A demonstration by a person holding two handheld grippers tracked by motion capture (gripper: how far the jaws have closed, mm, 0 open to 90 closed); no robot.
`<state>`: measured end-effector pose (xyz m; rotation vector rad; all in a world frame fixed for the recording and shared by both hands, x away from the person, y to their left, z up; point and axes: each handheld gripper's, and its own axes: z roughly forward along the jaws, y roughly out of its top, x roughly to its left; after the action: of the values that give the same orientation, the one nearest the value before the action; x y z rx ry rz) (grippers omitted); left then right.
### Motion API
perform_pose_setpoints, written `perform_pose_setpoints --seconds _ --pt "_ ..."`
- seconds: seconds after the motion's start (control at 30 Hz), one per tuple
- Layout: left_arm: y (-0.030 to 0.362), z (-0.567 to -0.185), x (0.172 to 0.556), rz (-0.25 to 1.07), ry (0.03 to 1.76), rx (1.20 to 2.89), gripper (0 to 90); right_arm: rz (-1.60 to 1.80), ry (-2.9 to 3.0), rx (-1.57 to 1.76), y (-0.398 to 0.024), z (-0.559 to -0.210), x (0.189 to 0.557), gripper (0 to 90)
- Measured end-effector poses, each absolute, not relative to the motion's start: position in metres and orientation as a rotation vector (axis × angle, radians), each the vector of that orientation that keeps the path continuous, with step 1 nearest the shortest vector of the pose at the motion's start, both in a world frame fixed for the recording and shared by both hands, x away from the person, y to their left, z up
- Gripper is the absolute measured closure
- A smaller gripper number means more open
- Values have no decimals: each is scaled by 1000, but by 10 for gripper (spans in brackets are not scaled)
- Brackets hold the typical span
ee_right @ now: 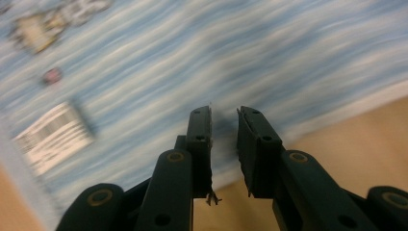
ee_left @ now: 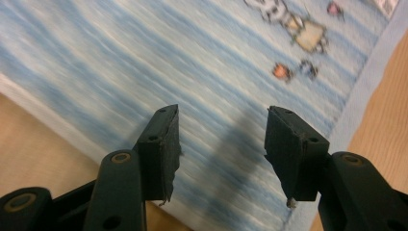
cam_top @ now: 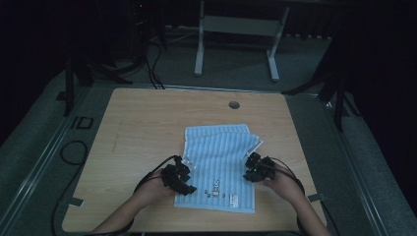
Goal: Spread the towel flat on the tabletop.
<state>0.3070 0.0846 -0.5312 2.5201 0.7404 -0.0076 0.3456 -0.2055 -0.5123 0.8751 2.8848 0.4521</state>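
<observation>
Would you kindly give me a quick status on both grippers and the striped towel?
Left gripper open above the striped towel. Right gripper slightly open at towel's edge, nothing gripped. Nothing in the way.

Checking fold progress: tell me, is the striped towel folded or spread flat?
Partly folded: the striped towel shows overlapping layers at its far right corner.

I see a soft woven cloth towel [cam_top: 221,162], matt with blue stripes, on my smooth light wood-grain table [cam_top: 142,123]; the gripper pads [ee_left: 166,144] look matt black plastic, frayed.
</observation>
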Motion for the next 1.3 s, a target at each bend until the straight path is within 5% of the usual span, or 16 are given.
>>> perform_pose_setpoints --seconds 0.67,0.9,1.03,1.17,1.3 --pt "72 -530 241 -214 629 2550 459 432 2960 736 -214 -520 278 710" --pt "70 -528 225 -390 551 2557 460 384 3089 617 -214 -517 255 667" --pt "79 -515 241 -260 606 2527 468 408 3054 577 -215 -507 258 653" --pt "91 -496 274 -85 708 2479 546 455 2932 601 -219 -480 285 774" --pt "93 -481 307 120 797 2469 739 472 2845 666 -222 -458 325 896"
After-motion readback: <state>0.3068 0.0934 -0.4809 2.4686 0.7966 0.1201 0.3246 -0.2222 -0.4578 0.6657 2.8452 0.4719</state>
